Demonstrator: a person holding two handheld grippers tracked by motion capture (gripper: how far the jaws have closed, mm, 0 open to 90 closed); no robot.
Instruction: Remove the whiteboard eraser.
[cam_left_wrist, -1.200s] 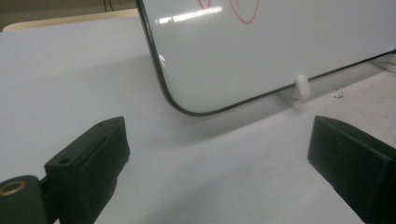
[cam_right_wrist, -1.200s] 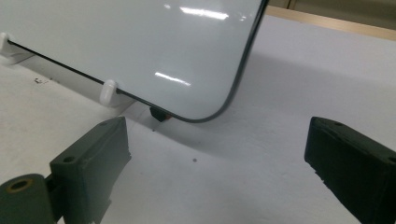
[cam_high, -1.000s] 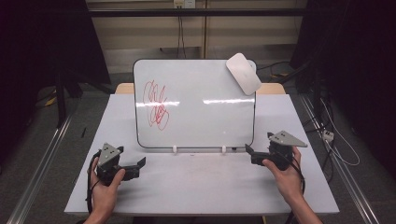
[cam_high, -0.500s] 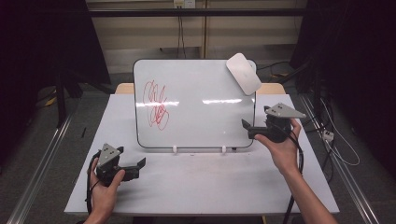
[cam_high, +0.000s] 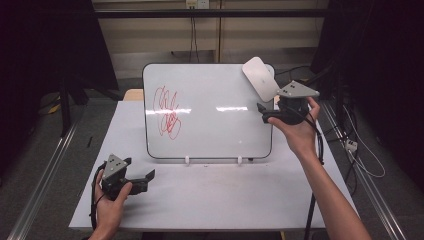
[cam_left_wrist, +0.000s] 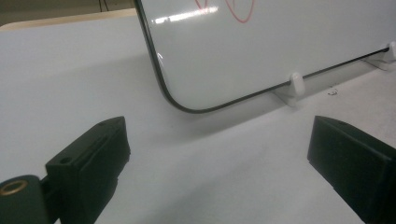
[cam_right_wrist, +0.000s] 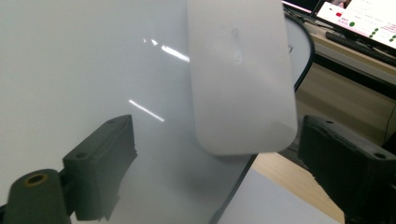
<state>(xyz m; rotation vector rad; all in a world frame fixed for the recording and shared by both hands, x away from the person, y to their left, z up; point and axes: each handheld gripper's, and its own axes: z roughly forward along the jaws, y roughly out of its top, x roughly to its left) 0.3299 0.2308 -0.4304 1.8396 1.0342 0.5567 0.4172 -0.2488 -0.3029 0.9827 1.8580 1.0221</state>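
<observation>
Your left gripper rests low on the table, fingers spread, empty; your right gripper, fingers just narrowing around nothing, hangs just below the eraser stuck at the whiteboard's top right corner, long axis slanting up-left.

The top edge of the left gripper view is cutting off the red scribble on the whiteboard, leaving two loops showing. In the right gripper view the white eraser is running out past the top edge and covering the whiteboard's upper corner. At that view's top right a screen is lying half outside the picture, its writing too small to read.
</observation>
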